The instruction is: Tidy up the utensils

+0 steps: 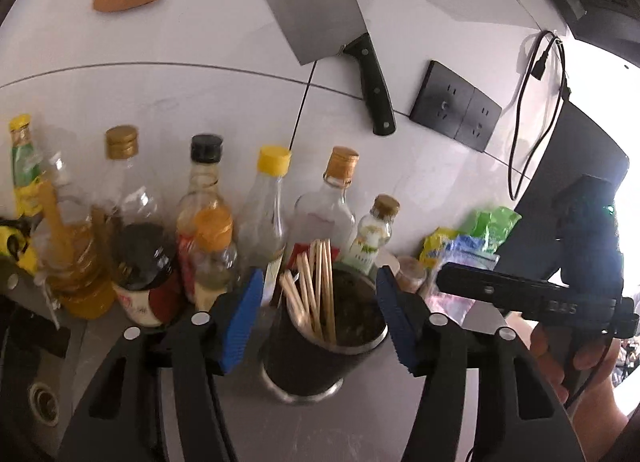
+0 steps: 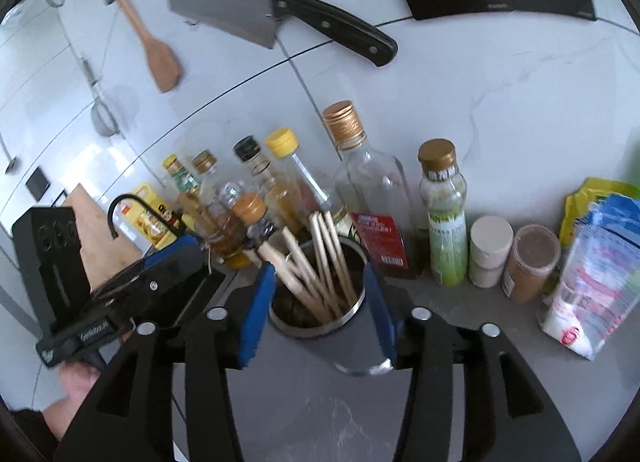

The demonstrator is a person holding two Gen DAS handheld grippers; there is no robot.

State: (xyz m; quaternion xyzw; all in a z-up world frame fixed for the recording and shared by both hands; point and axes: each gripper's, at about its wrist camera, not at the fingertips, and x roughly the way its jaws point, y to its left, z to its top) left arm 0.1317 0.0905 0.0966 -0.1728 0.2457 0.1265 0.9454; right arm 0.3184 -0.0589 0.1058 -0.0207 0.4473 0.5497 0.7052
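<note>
Both sets of jaws spread wide. Left gripper point(image 1: 320, 302) straddling the steel cup point(image 1: 320, 354) of chopsticks point(image 1: 316, 286) on the grey desk point(image 1: 320, 430), blue pads clear of its rim. Right gripper point(image 2: 320, 302) likewise astride the same cup point(image 2: 352, 346), right pad apparently brushing it. Bottles point(image 2: 368, 190) close behind; cleaver point(image 2: 224, 6) on the wall.

Left gripper point(image 1: 320, 318): black plastic arms with slotted cut-outs, silver round screws at the joints, blue ribbed pads point(image 1: 242, 322) on the fingers. Right gripper point(image 2: 318, 312) is built the same: black arms, silver screws, blue pads point(image 2: 256, 318). Beside the right gripper, a bare-skinned left hand point(image 2: 74, 382) is seen on a black handle with white lettering. A dark sleeve edge is seen below that hand.
</note>
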